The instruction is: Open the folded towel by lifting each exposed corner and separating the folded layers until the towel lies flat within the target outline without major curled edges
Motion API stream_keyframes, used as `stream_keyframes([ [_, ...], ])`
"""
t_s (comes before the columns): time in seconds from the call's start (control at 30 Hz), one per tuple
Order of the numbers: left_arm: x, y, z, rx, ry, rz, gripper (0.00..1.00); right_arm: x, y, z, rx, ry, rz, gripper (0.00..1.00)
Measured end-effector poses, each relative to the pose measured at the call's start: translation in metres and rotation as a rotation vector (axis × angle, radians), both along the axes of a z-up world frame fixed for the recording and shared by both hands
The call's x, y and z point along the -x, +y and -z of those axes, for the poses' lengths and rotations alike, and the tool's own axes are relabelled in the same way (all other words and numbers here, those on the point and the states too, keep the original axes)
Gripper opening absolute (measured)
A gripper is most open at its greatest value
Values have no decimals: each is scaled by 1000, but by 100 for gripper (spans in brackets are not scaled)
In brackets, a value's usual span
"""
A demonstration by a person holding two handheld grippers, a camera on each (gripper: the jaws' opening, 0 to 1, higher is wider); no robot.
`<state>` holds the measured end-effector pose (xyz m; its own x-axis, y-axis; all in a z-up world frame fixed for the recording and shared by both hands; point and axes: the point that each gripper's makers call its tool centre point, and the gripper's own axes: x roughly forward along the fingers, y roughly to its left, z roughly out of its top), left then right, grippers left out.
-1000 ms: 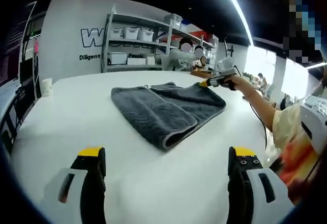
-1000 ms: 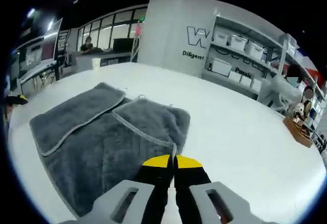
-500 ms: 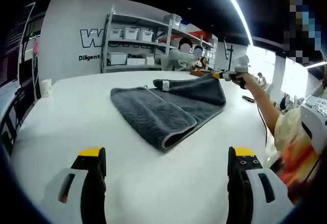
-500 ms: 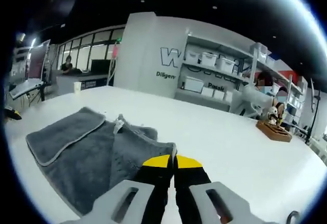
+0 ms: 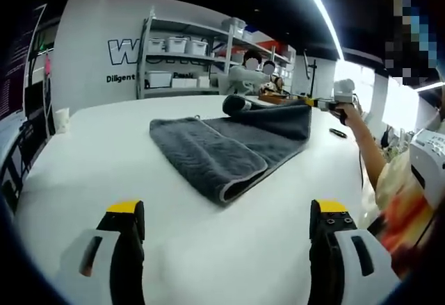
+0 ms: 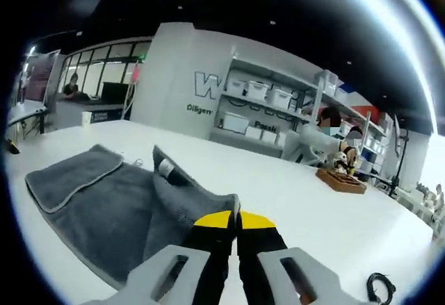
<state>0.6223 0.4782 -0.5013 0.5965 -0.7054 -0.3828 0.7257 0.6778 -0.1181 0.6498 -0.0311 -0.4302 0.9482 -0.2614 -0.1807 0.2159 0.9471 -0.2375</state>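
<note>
Right gripper (image 6: 233, 220) has its yellow-tipped jaws pressed together on a corner of the grey towel (image 6: 104, 194), and holds that corner raised above the white table (image 6: 327, 215). From the pinched corner the top layer slopes down and away in a taut ridge, with a small white label (image 6: 165, 168) standing up at the far end of the fold. Beside it, the lower layer lies flat with its pale hemmed edge curving round.

In the left gripper view the same gripper (image 5: 321, 101) is seen at the far right end of the towel (image 5: 222, 142), carried on an outstretched forearm (image 5: 368, 149) that reaches in from the right, the hand wrapped round the handle. The lifted layer stretches nearly level from the gripper back to a rolled fold at the towel's far side. The rest of the towel lies folded on the middle of the table (image 5: 83, 166).

Left gripper (image 5: 226, 211) hovers low over the near part of the table, its two jaws spread wide apart with nothing between them, well short of the towel.

Shelving with white bins (image 5: 181, 44) stands behind the table.
</note>
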Motion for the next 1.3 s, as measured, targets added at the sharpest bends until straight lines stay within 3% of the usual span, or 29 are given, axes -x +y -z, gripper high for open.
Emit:
stream_keyframes([
  [0.17,0,0,-1,4,-1,2,98,17,-20,12,-21,8,68,0],
  [0.27,0,-1,0,4,0,5,98,26,-34,29,-31,40,113,0],
  [0.37,0,-2,0,3,1,6,98,29,-37,35,-42,51,121,0],
  [0.4,0,-3,1,1,2,8,97,36,-44,51,-74,77,142,0],
  [0.57,0,-3,0,3,3,7,97,46,-52,84,-94,153,178,0],
  [0.7,0,-3,0,1,3,7,97,47,-53,93,-85,181,179,0],
  [0.77,0,-3,0,1,3,7,97,49,-55,106,-72,229,184,0],
  [1.07,1,-1,3,-14,9,8,97,61,-54,128,-54,313,177,0],
  [1.3,2,-3,3,-12,9,13,97,63,-54,130,-53,318,174,0],
])
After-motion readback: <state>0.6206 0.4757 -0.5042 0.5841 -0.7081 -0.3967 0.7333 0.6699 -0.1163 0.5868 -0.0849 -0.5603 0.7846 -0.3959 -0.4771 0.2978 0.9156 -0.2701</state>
